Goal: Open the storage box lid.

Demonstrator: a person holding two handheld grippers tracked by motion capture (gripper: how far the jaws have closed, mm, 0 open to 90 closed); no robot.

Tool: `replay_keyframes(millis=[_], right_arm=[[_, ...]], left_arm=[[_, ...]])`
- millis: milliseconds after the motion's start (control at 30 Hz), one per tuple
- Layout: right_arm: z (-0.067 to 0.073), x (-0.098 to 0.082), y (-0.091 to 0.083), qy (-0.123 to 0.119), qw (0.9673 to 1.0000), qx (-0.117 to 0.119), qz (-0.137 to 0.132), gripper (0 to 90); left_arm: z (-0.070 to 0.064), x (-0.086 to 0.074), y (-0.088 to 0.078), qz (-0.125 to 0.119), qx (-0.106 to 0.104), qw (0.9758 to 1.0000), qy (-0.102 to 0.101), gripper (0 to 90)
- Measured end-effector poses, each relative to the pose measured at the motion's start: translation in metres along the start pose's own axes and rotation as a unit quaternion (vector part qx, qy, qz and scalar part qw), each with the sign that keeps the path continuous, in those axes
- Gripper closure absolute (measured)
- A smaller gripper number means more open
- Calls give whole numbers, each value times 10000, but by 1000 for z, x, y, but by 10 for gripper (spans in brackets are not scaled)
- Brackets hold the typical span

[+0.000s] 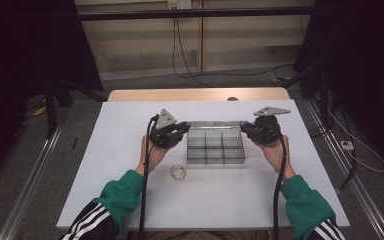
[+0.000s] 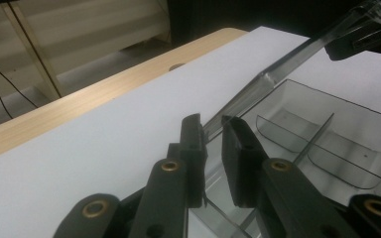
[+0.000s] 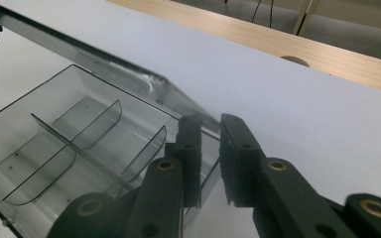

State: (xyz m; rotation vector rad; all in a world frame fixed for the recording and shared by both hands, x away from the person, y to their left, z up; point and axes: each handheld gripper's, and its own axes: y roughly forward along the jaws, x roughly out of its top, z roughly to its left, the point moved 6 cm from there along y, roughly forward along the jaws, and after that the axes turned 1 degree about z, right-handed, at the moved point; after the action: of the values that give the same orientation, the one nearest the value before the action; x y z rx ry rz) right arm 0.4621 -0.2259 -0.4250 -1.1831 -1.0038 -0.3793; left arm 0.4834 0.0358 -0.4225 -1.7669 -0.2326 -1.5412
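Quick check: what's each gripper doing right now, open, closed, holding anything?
Left gripper: jaws closed on the left end of the box lid.
Right gripper: jaws closed on the lid's right end, above the divided box.

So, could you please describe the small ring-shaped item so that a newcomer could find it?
Start at the white table, then find the clear divided box at its middle. The beaded ring lies alone near the box's front left corner, small and pale beside that smoky plastic.
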Motion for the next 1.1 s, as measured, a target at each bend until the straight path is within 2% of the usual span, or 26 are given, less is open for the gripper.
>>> replay_keyframes(millis=[400,567,867,1100], right_arm=[[-8,5,9,141,9999,38,-83,809],[-11,5,14,180,9998,43,-119,809],[-13,4,20,214,9996,-9,-161,811],[-14,3,25,287,9994,-55,-175,822]], left_arm=[[9,4,8,-106,106,9997,-177,828],[12,3,12,-94,150,9997,-176,837],[16,-3,22,-22,265,9995,-168,841],[19,-8,30,102,316,9991,-261,843]])
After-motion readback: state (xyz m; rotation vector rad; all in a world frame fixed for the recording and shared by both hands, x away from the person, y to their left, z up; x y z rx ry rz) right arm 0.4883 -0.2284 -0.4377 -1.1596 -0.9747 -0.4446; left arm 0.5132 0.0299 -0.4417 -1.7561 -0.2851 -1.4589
